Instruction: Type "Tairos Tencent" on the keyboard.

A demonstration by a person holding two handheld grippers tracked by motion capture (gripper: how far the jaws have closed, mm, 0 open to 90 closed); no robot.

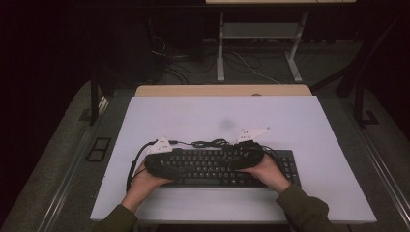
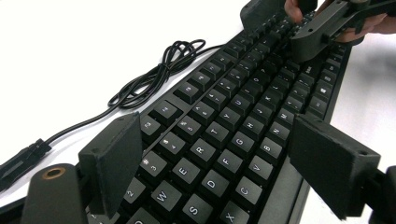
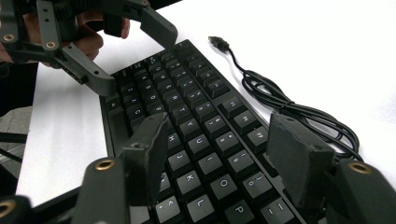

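A black keyboard (image 1: pixel 212 166) (image 2: pixel 233 121) (image 3: pixel 187 116) lies near the front of the white tabletop (image 1: pixel 217 111). Its black cable (image 1: pixel 212 143) (image 2: pixel 159 74) (image 3: pixel 280 102) is coiled just behind it and ends in a USB plug (image 3: pixel 217 43). My left gripper (image 1: pixel 176 164) (image 2: pixel 217 140) hovers open over the keyboard's left half, its jaws spread across the key rows. Over the right half, my right gripper (image 1: pixel 241 157) (image 3: pixel 219 140) is also open, pads above the keys. Each gripper view also shows the other gripper (image 2: pixel 285 28) (image 3: pixel 133 58) farther off, with a hand on it.
The white top rests on a wooden desk (image 1: pixel 222 90). Beyond the desk stand a white metal frame (image 1: pixel 256 34) and loose cables on the dark floor. A black post (image 1: pixel 94 101) stands at the table's left.
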